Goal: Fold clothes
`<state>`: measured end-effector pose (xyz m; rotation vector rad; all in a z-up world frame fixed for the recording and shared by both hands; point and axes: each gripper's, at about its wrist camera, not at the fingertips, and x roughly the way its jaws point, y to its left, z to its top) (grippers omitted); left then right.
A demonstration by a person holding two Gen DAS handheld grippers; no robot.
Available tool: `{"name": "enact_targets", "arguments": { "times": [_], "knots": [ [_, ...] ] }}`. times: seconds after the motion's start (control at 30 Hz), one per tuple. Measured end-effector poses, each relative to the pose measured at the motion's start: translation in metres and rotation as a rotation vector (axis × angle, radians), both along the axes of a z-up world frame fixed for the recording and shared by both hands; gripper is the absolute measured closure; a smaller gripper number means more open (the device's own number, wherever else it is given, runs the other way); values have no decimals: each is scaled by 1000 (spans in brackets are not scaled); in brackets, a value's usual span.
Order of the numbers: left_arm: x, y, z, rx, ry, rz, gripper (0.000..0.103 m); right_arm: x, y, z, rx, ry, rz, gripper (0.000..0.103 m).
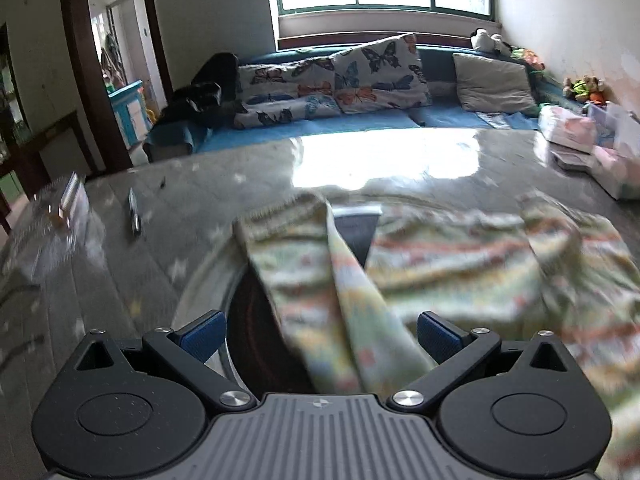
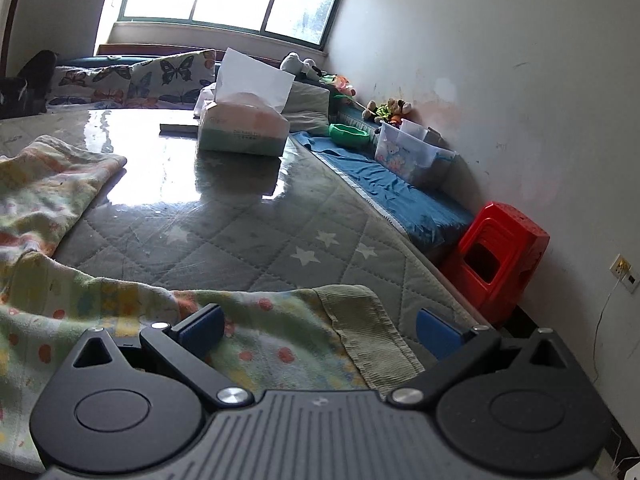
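A soft, pale green knitted garment with bands of coloured dots and stripes (image 2: 60,184) lies crumpled across a grey quilted, star-printed table cover under a glossy clear sheet (image 2: 248,236). One part ends in a ribbed olive cuff (image 2: 368,332), lying flat near the table's right edge. In the left wrist view, a strip of the same garment (image 1: 348,300) rises in a ridge between the fingers, blurred.

The left gripper (image 1: 320,338) has its blue-padded jaws spread wide, the cloth strip passing between them without either pad touching it. The right gripper (image 2: 320,330) is likewise spread wide, hovering over the cuff end and holding nothing.

The garment looks light, limp and stretchy, so it should drape and sag wherever unsupported, and may slide on the slick sheet. The ribbed cuff and hems look the firmest places to pinch.

Further out, an open soft pack of tissues (image 2: 244,128) stands on the table, one white sheet sticking up. Beyond the table, on a blue bench, a green bowl (image 2: 349,135) sits beside a clear plastic box (image 2: 412,156) holding papers or cards, hard to make out. A red plastic stool (image 2: 496,252) stands by the wall.
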<state>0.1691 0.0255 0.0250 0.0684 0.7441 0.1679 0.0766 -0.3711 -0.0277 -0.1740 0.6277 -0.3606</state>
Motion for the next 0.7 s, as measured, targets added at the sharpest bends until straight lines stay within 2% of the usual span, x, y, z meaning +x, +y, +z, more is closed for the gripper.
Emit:
{"name": "enact_targets", "arguments": {
  "times": [0.17,0.3,0.47,0.7],
  "knots": [
    [56,2,-3,55,41,63,0,0,-1,0,3,-4,-2,0],
    [83,-3,-9,87,84,65,0,0,-2,-1,9,-7,-2,0],
    [102,-3,-24,135,139,93,2,-1,-3,-1,16,-10,-2,0],
    [101,18,-32,175,170,152,1,-1,-3,-2,23,-14,-4,0]
  ]
}}
